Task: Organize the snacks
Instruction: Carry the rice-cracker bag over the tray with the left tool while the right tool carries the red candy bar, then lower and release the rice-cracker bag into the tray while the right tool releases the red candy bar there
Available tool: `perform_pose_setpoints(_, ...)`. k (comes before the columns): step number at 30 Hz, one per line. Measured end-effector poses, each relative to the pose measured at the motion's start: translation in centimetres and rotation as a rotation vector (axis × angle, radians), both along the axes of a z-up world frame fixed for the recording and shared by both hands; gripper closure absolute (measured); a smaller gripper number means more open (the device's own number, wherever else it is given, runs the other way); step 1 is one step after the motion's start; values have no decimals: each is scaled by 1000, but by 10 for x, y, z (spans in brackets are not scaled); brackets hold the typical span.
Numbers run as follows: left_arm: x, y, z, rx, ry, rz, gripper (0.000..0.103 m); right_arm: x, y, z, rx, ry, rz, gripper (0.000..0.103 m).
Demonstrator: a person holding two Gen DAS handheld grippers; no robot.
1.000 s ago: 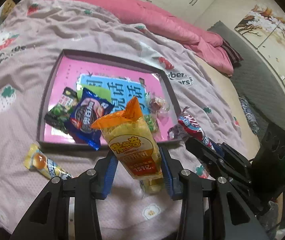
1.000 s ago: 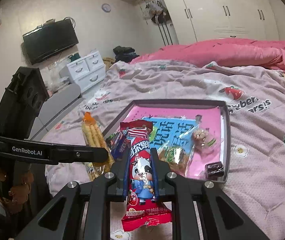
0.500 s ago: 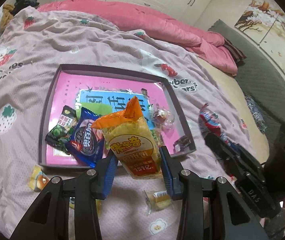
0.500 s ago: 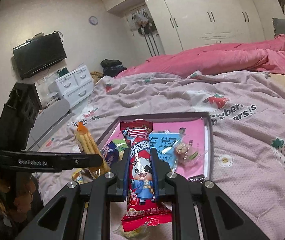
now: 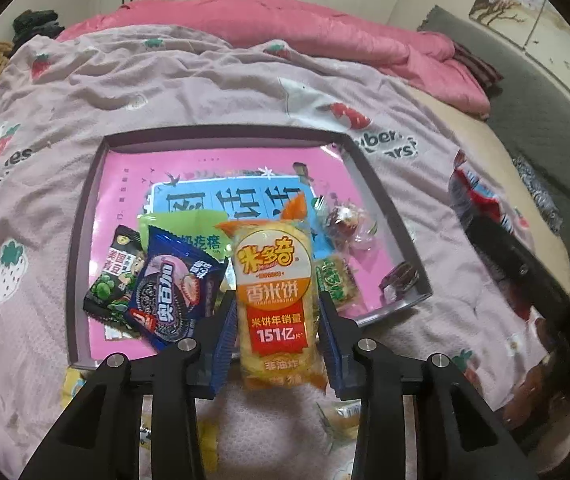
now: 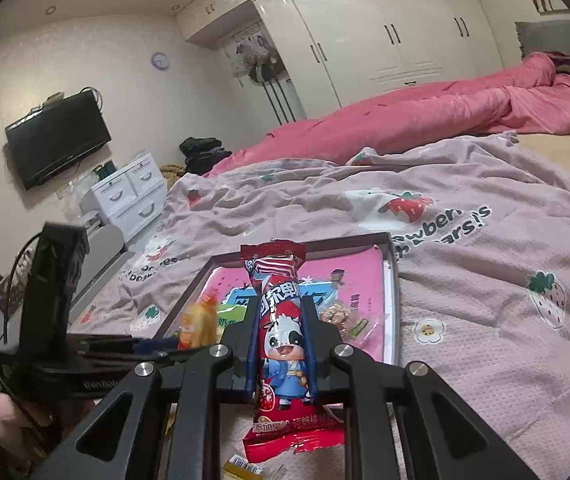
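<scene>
Left gripper (image 5: pixel 277 320) holds the orange rice-cracker packet (image 5: pixel 275 304) upright between its blue pads, and its jaws are closing a little tighter on it; compared with a second ago the packet now hangs over the near edge of the tray (image 5: pixel 73 280) rather than short of it, and the view tilts more steeply down onto the tray. Right gripper (image 6: pixel 279 344) is clamped narrow on the red milk-candy packet (image 6: pixel 281 336) with the cartoon cow, as it was a second ago, and it has drifted so that the tray sits closer below and ahead of it. Both snacks are therefore in the air and nearly over their destination, so the carry looks close to done and the release into the tray seems the step at hand. Already lying in the tray are a blue cookie packet (image 5: pixel 173 300), a black-and-green pea packet (image 5: pixel 115 280), a green packet (image 5: pixel 201 236), a clear-wrapped sweet (image 5: pixel 349 224) and a small dark sweet (image 5: pixel 401 276), all on its pink printed floor. Several small packets still lie on the blanket near the left gripper, outside the tray. The tray rests on a bed covered by a mauve strawberry-print blanket (image 5: pixel 165 92), with a pink duvet (image 6: pixel 445 112) bunched behind. White wardrobes (image 6: pixel 385 36), a wall television (image 6: pixel 57 136), a wall clock (image 6: pixel 160 61) and a white drawer unit (image 6: pixel 129 196) line the room.
</scene>
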State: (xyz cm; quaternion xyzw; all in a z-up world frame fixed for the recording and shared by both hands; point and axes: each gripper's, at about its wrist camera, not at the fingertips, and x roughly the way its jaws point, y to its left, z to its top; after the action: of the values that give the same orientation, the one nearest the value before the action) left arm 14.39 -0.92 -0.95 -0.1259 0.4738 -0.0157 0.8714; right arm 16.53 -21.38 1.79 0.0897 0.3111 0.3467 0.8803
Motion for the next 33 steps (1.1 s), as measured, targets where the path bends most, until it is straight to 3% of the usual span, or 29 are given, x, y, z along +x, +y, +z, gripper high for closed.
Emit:
perform_pose_setpoints(16,27,-2,-26,1,10,-7,66,11,17,-11,-38,11,17,84)
perform_pose_setpoints(28,37,-1,-37,21,3,-17,66,10,27,-36,-214,85,53,84)
perform_pose_setpoints(33,42,2,-40,13,8,-20,67,6,24,-47,-232,130,71,84)
